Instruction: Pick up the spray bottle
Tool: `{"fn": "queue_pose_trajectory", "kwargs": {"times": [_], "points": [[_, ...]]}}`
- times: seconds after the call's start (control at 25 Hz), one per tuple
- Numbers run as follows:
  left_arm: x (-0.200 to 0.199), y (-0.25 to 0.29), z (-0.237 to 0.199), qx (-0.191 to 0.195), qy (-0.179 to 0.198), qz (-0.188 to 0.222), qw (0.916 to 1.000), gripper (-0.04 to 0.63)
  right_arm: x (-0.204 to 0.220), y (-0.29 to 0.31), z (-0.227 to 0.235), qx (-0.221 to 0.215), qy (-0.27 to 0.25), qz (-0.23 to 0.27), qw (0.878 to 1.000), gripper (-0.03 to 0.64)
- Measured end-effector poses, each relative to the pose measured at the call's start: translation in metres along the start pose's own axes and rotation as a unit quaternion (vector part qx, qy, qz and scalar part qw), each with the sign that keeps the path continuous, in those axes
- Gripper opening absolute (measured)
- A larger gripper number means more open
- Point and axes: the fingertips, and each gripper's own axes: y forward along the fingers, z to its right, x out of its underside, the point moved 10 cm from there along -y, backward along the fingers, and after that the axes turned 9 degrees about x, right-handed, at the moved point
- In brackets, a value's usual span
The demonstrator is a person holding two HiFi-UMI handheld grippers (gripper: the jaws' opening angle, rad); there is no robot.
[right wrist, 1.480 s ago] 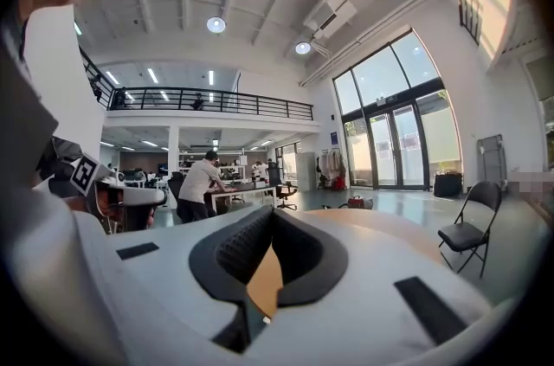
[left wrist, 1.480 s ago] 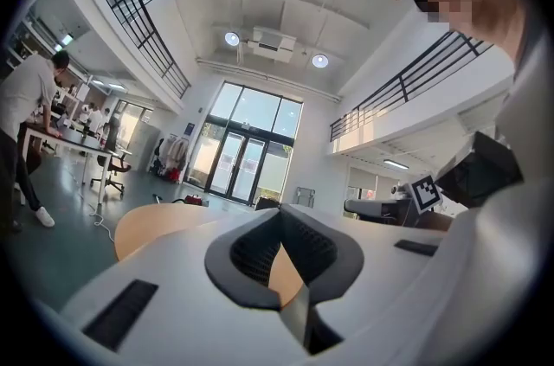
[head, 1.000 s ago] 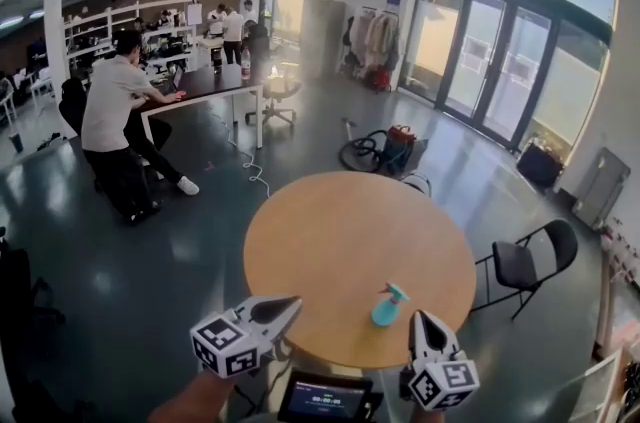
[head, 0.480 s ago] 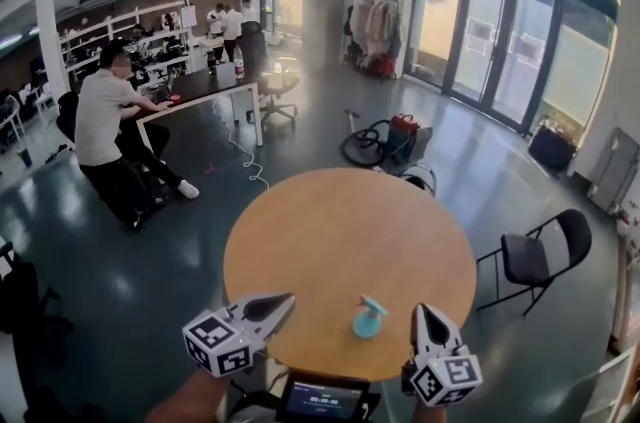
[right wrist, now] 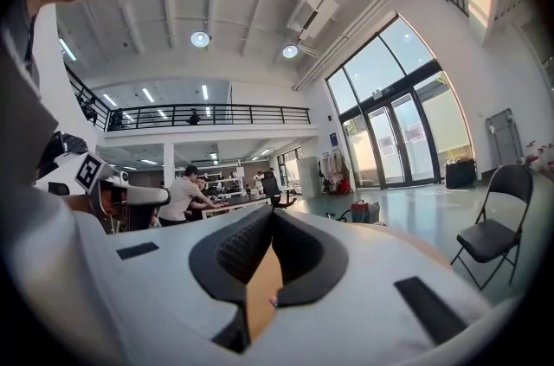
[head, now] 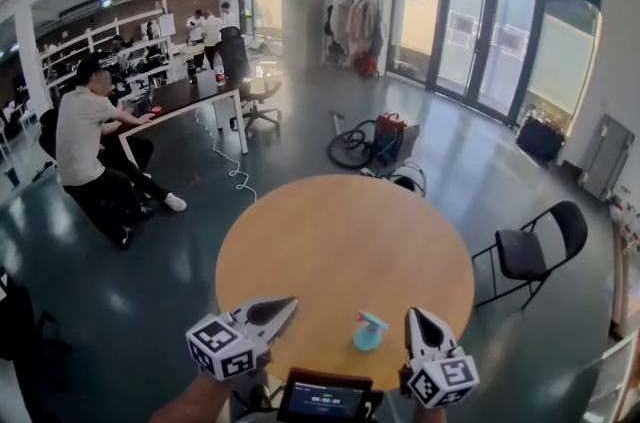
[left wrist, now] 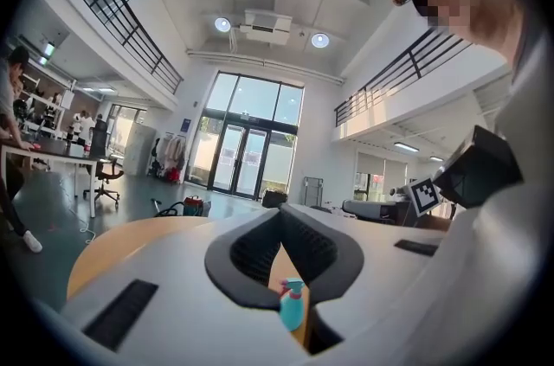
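— Head view, first entry: where is the spray bottle (head: 369, 331)?
— Teal, upright on the round wooden table (head: 330, 231), close to its 6 o'clock edge. I can't make out any brand or label on it.
— Any writing elsewhere?
— A small screen (head: 325, 399) at 6 o'clock of the frame shows figures, too small to read. Each gripper's cube carries black-and-white square markers.
— Left gripper (head: 292, 304)?
— At 9 o'clock of the bottle and apart from it, tips over the table edge. The jaws are closed together with nothing between them. In the left gripper view the bottle stands beyond the jaws, untouched.
— Right gripper (head: 418, 315)?
— At 3 o'clock of the bottle, nearer than the left, not touching. Jaws pressed together, empty.
— Surroundings?
— A black folding chair (head: 530, 256) at 3 o'clock of the table, and a seated person (head: 80, 136) at a desk at 10 o'clock.
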Motion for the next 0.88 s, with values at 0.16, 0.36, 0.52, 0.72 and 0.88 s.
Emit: {"fn": "queue_pose_trajectory", "kwargs": {"times": [0.16, 0.36, 0.52, 0.72, 0.88], "points": [[-0.008, -0.006, -0.027, 0.006, 0.000, 0.006, 1.0000, 0.000, -0.003, 0.015, -0.013, 0.009, -0.007, 0.004, 1.000, 0.005], [-0.013, -0.015, -0.055, 0.022, -0.005, 0.007, 0.9997, 0.000, -0.007, 0.026, -0.034, 0.028, -0.019, 0.008, 0.999, 0.005], [-0.011, -0.020, -0.079, 0.038, -0.011, 0.009, 0.9992, 0.001, 0.001, 0.038, -0.048, 0.051, -0.016, 0.012, 0.998, 0.015], [-0.008, -0.030, -0.102, 0.060, -0.019, 0.008, 0.9980, 0.000, -0.001, 0.042, -0.063, 0.101, -0.011, 0.019, 0.995, 0.017], [-0.005, -0.035, -0.123, 0.078, -0.031, 0.008, 0.9964, 0.001, -0.001, 0.048, -0.077, 0.129, -0.019, 0.012, 0.991, 0.043]]}}
